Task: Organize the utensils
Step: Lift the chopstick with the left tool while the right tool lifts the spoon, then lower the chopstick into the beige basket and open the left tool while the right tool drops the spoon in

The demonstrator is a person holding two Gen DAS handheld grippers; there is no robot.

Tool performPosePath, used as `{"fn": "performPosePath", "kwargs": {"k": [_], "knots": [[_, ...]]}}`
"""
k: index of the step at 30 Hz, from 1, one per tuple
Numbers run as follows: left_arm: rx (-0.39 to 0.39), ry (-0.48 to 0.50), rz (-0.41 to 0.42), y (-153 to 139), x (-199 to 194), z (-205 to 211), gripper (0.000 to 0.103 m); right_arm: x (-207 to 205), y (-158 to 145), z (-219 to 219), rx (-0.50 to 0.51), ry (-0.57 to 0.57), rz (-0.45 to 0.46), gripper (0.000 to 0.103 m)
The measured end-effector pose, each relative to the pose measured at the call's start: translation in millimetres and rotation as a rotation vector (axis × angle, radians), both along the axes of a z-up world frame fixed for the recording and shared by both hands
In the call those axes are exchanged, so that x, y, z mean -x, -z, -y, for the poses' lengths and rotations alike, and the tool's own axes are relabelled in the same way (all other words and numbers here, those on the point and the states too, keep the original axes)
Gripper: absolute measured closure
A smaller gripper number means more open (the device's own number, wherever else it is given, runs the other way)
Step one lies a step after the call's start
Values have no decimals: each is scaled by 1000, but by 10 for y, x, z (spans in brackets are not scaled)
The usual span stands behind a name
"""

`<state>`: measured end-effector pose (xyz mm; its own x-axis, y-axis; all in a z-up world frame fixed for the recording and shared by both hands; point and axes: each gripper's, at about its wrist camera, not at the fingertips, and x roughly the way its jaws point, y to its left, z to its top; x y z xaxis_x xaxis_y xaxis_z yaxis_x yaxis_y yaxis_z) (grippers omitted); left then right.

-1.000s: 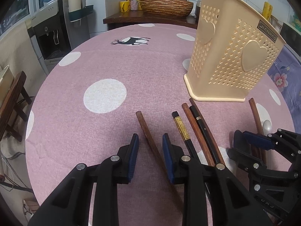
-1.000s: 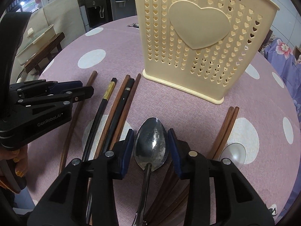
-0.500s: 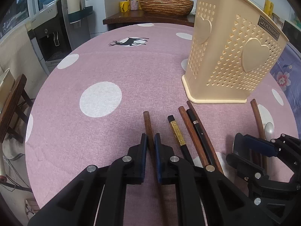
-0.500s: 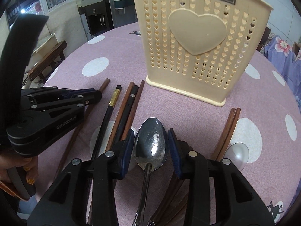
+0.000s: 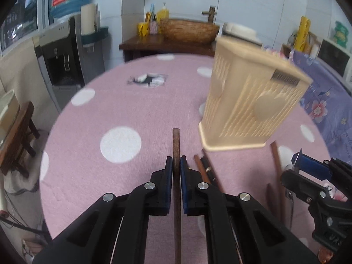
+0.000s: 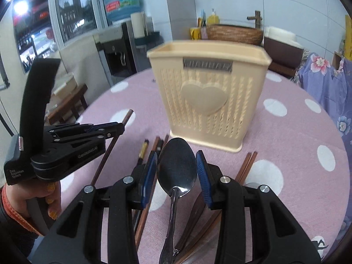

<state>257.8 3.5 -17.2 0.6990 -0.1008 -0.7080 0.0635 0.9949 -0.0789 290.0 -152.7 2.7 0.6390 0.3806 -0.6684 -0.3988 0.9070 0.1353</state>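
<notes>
the left tongs (image 5: 176, 165) are clamped on a single brown chopstick (image 5: 176, 145), which runs straight out along the line of the fingers and pokes past their tips. from the right wrist view that chopstick (image 6: 114, 142) is lifted clear of the tabletop (image 6: 292, 136), tilted up and away toward the cream holder (image 6: 209, 92). the right tongs (image 6: 177, 165) grip a metal spoon (image 6: 177, 165) by its handle, further back than the blue pads; the pads stand apart on either side of the bowl without pinching it, and the bowl points forward at the holder's heart-marked face.

the holder stands upright on the pink dotted cloth, ahead of both tools. from the left tongs it lies forward and to the right; from the right tongs it is almost dead ahead, so the right hand looks the nearer and better lined up. its open mouth faces up, and both held pieces lie closer to level than upright, so my judgement is that each must be tipped end-down over the rim before release.

more chopsticks (image 6: 157, 147) lie loose on the cloth between the tongs and the holder's base, with another pair (image 6: 247, 167) off to the right.
</notes>
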Motion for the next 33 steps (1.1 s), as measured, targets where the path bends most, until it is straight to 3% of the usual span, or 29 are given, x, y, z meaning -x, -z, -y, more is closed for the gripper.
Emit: {"fn": "performPosePath", "kwargs": {"k": [5, 8, 19, 33], "knots": [[48, 16, 130, -559, 179, -113, 95, 102, -354, 90, -58, -6, 65, 66], [37, 20, 198, -800, 262, -129, 95, 144, -457, 140, -63, -7, 86, 66], [55, 4, 225, -832, 294, -212, 95, 144, -461, 145, -54, -3, 93, 66], [44, -12, 302, -1233, 175, -308, 95, 53, -643, 234, -103, -4, 111, 66]]}}
